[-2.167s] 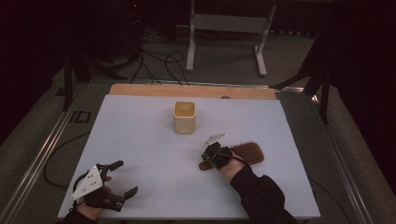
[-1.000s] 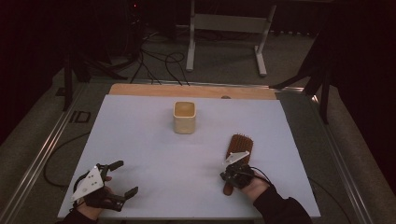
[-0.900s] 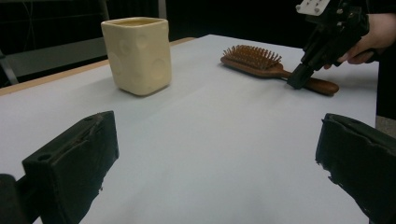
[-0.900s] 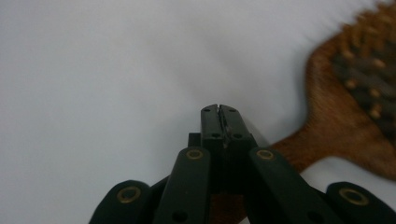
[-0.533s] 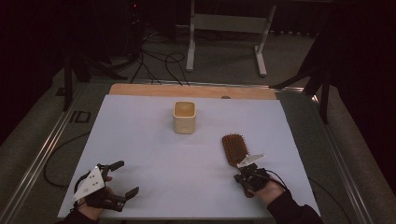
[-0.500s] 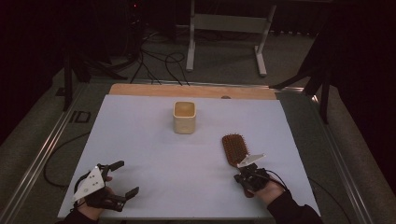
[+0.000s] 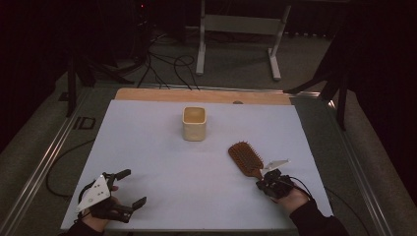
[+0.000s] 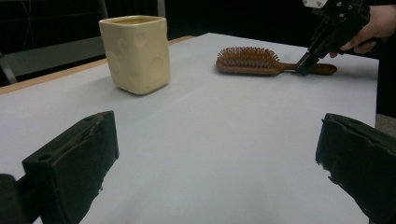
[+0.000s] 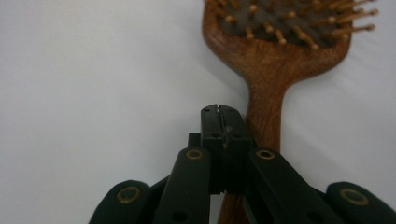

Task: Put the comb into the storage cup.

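A wooden hairbrush [image 7: 245,157] lies bristles up on the white sheet [image 7: 162,162], its head pointing away and left. My right gripper [image 7: 259,184] is shut with nothing between its jaws, its tip against the left side of the brush handle [image 9: 267,121]. The left gripper view shows that tip [image 8: 302,68] down at the handle beside the hairbrush [image 8: 252,59]. A cream square cup [image 7: 194,123] stands upright at the middle back. My left gripper [image 7: 133,187] rests open at the front left, far from both, and the cup [image 8: 135,51] stands ahead of its wide jaws.
A wooden strip [image 7: 201,95] borders the sheet's far edge. Metal rails [image 7: 44,162] run along both sides of the table. Cables [image 7: 167,64] and a white stand [image 7: 238,29] are on the floor beyond.
My right gripper has slid toward the front right, and the brush has swung with it: its handle now points front right. The left gripper has stayed put.
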Demonstrator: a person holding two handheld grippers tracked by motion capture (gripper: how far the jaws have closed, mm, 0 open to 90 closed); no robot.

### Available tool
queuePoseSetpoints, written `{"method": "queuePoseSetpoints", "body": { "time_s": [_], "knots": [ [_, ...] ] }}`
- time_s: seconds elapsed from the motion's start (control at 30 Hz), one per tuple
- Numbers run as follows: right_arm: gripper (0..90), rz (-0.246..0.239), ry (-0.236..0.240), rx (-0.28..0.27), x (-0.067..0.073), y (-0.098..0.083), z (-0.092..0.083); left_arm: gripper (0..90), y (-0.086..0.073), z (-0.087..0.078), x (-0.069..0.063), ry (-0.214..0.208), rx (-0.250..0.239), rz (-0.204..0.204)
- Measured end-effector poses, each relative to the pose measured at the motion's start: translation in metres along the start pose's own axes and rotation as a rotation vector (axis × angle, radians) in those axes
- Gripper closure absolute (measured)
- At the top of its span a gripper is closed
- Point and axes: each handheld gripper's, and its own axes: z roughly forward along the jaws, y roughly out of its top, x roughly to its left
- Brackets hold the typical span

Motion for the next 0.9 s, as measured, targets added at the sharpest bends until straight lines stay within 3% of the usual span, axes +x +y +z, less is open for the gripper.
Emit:
{"method": "queuePoseSetpoints", "body": {
  "time_s": [0.5,0.9],
  "knots": [
    [90.0,0.035,-0.044,0.003,-0.018,-0.003,-0.001,0.0,0.000,0.000,-0.001,-0.002,0.003,0.002],
    [90.0,0.007,-0.052,-0.027,-0.016,0.003,-0.016,0.0,0.000,0.000,-0.001,-0.002,0.002,0.002]
  ]
}}
